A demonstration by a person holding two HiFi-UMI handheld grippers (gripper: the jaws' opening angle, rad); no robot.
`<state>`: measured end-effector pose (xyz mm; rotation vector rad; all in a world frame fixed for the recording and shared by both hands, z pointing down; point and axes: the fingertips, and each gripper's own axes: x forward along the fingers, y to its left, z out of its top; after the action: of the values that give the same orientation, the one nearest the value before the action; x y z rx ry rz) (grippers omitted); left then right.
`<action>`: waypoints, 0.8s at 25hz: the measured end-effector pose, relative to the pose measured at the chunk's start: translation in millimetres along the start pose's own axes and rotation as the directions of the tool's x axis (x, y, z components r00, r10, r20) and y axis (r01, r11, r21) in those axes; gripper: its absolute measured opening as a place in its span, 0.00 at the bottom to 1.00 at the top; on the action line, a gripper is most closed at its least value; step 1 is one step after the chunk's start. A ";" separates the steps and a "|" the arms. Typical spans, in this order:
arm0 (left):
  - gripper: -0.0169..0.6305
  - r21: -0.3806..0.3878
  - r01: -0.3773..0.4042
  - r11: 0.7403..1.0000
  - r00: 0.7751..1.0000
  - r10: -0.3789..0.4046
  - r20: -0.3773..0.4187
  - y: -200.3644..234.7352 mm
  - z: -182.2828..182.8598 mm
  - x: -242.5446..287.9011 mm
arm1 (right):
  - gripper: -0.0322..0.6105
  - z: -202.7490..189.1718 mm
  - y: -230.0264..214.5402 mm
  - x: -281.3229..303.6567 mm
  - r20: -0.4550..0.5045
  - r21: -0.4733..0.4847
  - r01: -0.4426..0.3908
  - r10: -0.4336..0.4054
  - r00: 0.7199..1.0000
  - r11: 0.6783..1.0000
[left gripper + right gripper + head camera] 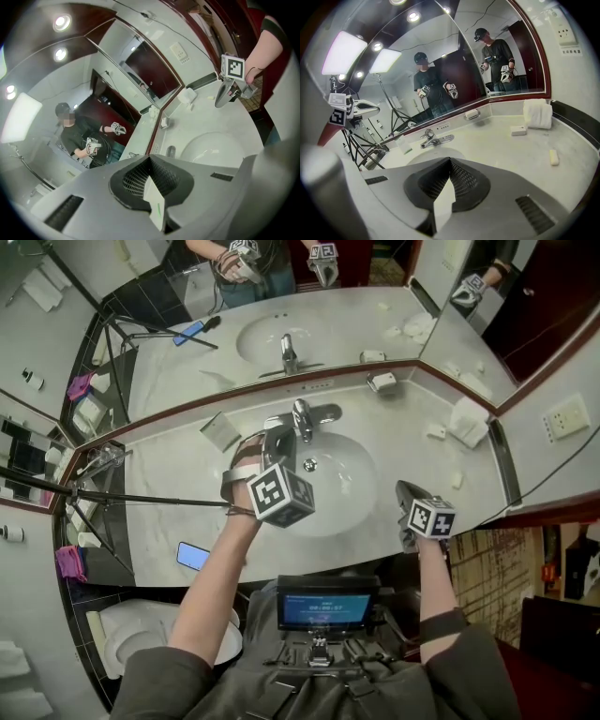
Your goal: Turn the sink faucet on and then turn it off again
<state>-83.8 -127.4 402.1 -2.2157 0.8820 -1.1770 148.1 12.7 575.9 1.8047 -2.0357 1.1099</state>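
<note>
The chrome faucet point(302, 416) stands at the back of the white sink basin point(342, 486), and I see no stream of water from it. My left gripper point(275, 439) hangs just left of the faucet, above the basin's rim and apart from it, jaws shut on nothing point(150, 159). The right gripper view shows the left gripper point(360, 110) raised well above and left of the faucet point(433, 139). My right gripper point(401, 489) is over the counter's front right, jaws closed together with nothing between them point(450, 161). The left gripper view catches it point(226, 91) beyond the basin point(213, 149).
A folded towel point(539, 114), a small box point(518, 130) and a soap bar point(553, 157) lie on the counter's right. A soap dish point(382, 382) sits by the mirror. A tripod point(112, 493) stands left of the counter, with a phone point(192, 556) near the front edge.
</note>
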 end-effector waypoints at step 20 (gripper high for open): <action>0.03 -0.098 -0.082 0.992 0.995 0.076 -0.068 -11.7 -14.7 -24.4 | 0.09 5.6 6.2 5.5 -0.070 -0.093 -0.129 0.123 0.990 0.987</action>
<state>-102.9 -103.4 404.2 -2.2103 1.0673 -1.1966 142.9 4.7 572.9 1.5942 -2.1520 1.0659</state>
